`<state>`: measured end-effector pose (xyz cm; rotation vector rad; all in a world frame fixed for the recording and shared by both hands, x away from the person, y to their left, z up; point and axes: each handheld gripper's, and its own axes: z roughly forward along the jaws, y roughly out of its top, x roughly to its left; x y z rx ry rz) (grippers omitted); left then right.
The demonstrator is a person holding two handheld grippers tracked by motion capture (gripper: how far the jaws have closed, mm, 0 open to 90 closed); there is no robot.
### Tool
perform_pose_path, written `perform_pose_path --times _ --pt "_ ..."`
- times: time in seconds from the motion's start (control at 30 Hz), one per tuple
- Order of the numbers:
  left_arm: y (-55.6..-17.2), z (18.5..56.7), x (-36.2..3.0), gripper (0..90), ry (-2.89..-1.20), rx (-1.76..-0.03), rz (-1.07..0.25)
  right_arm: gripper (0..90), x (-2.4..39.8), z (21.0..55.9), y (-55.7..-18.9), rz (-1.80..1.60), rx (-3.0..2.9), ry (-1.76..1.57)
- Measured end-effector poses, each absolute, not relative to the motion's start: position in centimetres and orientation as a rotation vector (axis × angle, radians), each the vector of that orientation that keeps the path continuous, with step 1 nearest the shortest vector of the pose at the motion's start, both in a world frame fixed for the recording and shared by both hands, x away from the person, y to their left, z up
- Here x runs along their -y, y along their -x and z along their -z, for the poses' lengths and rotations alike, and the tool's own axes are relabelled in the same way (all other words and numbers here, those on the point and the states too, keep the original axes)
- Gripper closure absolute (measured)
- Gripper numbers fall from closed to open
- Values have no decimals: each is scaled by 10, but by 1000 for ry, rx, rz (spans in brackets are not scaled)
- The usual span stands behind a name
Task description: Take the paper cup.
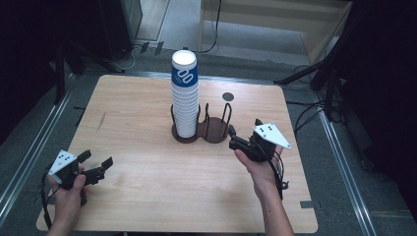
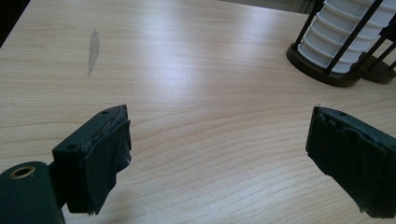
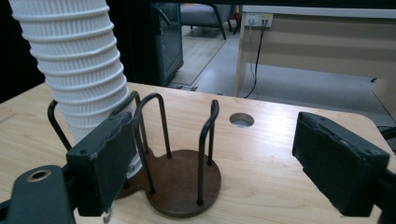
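From the high view, a tall stack of white paper cups [image 1: 185, 96], the top one banded in blue, stands in the left ring of a dark two-ring cup holder [image 1: 202, 129] near the middle of the wooden surface [image 1: 147, 196]. The holder's right ring holds nothing. The right claw [image 1: 232, 136] sits just to the right of that bare ring, near it but not touching, its jaws apart with nothing between them. The left claw [image 1: 96, 162] is at the near left corner of the surface, well apart from the stack, jaws spread wide and bare.

In the left gripper view, the two black jaws stand far apart over bare wood. The foot of the cup stack [image 2: 343, 35] and the holder's base [image 2: 327, 74] show at the upper right, well beyond the jaw tips. A grey smear [image 2: 94, 50] marks the wood at the upper left.

In the right gripper view, the jaws stand open with nothing gripped. The bare ring of the holder [image 3: 184, 182] lies between and beyond them, its wire uprights rising from the brown base. The ribbed cup stack [image 3: 77, 65] rises behind the left jaw, seated in the far ring. A round hole [image 3: 242, 120] in the surface lies farther back.
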<state>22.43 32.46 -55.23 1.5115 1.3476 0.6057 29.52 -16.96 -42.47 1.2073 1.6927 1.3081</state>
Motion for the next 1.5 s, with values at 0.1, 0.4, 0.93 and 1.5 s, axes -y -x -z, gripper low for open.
perform_pose_path --times 0.1,0.4,0.93,1.5 --pt "-224 552 -325 73 -1511 -1346 -608 134 162 421 -298 -1326 -1694 -1199" --pt "-225 552 -325 73 -1508 -1345 -606 128 140 414 -307 -1373 -1721 -1176" --pt "-224 552 -325 73 -1513 -1341 -606 23 103 402 -319 -1419 -1760 -1141" --pt "-224 552 -325 74 -1513 -1340 -604 12 66 390 -333 -1468 -1782 -1097"
